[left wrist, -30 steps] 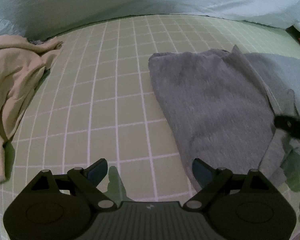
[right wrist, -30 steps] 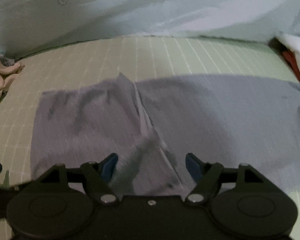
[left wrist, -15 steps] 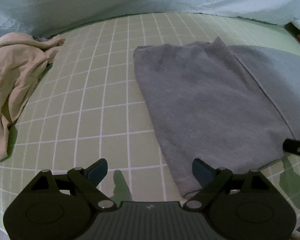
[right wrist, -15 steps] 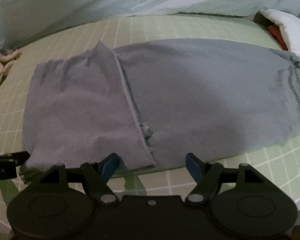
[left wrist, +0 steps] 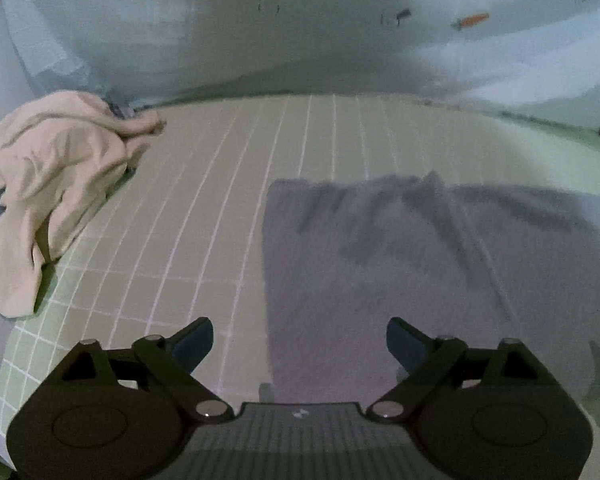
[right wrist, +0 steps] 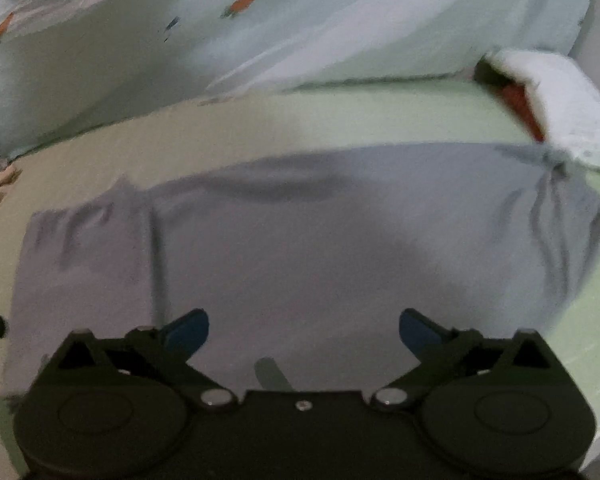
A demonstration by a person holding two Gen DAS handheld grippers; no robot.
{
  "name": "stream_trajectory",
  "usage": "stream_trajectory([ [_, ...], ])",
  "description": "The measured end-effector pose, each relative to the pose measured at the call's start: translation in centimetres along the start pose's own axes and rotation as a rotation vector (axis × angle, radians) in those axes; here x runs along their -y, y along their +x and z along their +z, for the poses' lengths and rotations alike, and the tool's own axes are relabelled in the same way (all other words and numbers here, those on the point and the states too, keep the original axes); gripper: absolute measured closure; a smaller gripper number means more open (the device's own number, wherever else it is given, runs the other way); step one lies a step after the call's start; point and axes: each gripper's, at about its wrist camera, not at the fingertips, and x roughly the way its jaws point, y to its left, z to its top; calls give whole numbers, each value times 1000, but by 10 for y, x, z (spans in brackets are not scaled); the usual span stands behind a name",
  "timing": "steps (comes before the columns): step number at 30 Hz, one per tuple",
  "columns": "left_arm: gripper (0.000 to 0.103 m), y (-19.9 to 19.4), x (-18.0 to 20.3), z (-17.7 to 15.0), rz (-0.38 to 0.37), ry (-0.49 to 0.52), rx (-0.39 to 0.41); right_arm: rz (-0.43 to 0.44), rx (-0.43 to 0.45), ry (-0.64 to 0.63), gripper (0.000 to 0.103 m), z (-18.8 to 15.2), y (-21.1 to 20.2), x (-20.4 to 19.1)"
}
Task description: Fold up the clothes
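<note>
A grey garment (left wrist: 380, 264) lies flat on the green gridded mat (left wrist: 204, 208), its left part folded over the rest along a seam. It fills the middle of the right wrist view (right wrist: 300, 248), with creases at its right end. My left gripper (left wrist: 299, 340) is open above the garment's near left edge, holding nothing. My right gripper (right wrist: 304, 330) is open over the garment's near middle, also holding nothing. Both views are blurred.
A crumpled beige garment (left wrist: 48, 196) sits at the mat's left side. A pale sheet with carrot prints (right wrist: 260, 32) rises behind the mat. A white and red cloth bundle (right wrist: 540, 96) lies at the far right. The mat's near right edge (right wrist: 596, 392) drops off.
Both grippers have tilted up and moved in over the grey garment, so more of the sheet behind shows. The garment lies flatter than a second ago. Both stay open.
</note>
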Motion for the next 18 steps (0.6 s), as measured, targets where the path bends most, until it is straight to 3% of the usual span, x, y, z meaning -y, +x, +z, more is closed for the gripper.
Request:
stream_trajectory([
  [4, 8, -2, 22, 9, 5, -40, 28, -6, 53, 43, 0, 14, 11, 49],
  [9, 8, -5, 48, 21, 13, -89, 62, -82, 97, 37, 0, 37, 34, 118],
  [13, 8, -6, 65, 25, 47, -100, 49, -125, 85, 57, 0, 54, 61, 180],
  [18, 7, -9, 82, 27, 102, -85, 2, -244, 47, 60, 0, 67, 94, 252],
])
